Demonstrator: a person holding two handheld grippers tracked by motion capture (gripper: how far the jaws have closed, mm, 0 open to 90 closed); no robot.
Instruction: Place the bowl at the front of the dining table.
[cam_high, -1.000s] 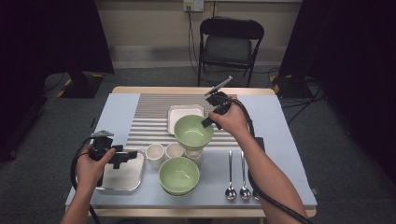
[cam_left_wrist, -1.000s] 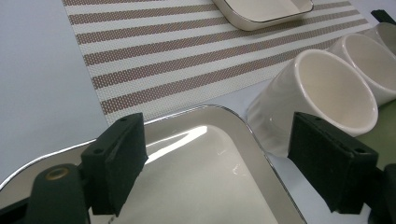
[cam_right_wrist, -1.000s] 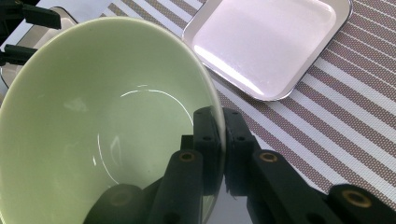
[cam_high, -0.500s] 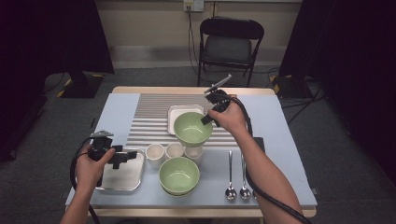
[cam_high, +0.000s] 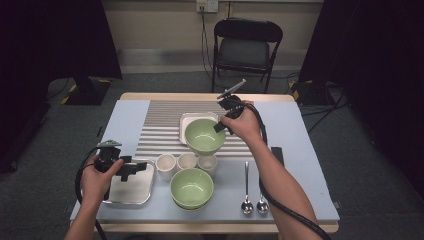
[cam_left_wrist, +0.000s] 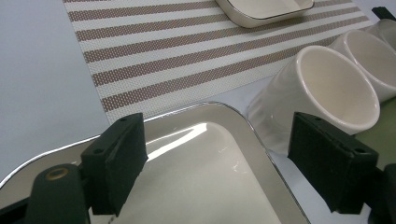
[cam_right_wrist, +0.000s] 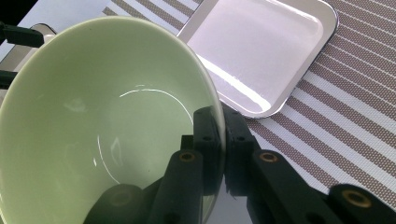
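Green is the bowl (cam_high: 204, 135) that the right gripper (cam_high: 220, 126) carries in the high view, its jaws clamped on the rim at the bowl's right side. This lifted bowl hangs tilted above the striped mat (cam_high: 161, 131), in front of the white square dish (cam_high: 189, 120) and just behind the three white cups (cam_high: 186, 161). A second green bowl (cam_high: 191, 187) stands on the table in front of those cups. Two spoons (cam_high: 253, 202) lie to the right of that second bowl. The left gripper (cam_high: 134, 168) hovers over the steel tray (cam_high: 132, 190), which lies left of the cups.

From the left gripper view, the jaws stand wide apart with nothing between them, above the tray (cam_left_wrist: 196, 177). One cup (cam_left_wrist: 322, 93) stands just beside the tray's right edge, and the mat (cam_left_wrist: 177, 60) lies behind it.

From the right gripper view, both jaws are pressed together on the wall of the lifted bowl (cam_right_wrist: 102, 121), one inside the rim and one outside. The white dish (cam_right_wrist: 261, 51) sits on the mat (cam_right_wrist: 345, 107) behind the bowl.
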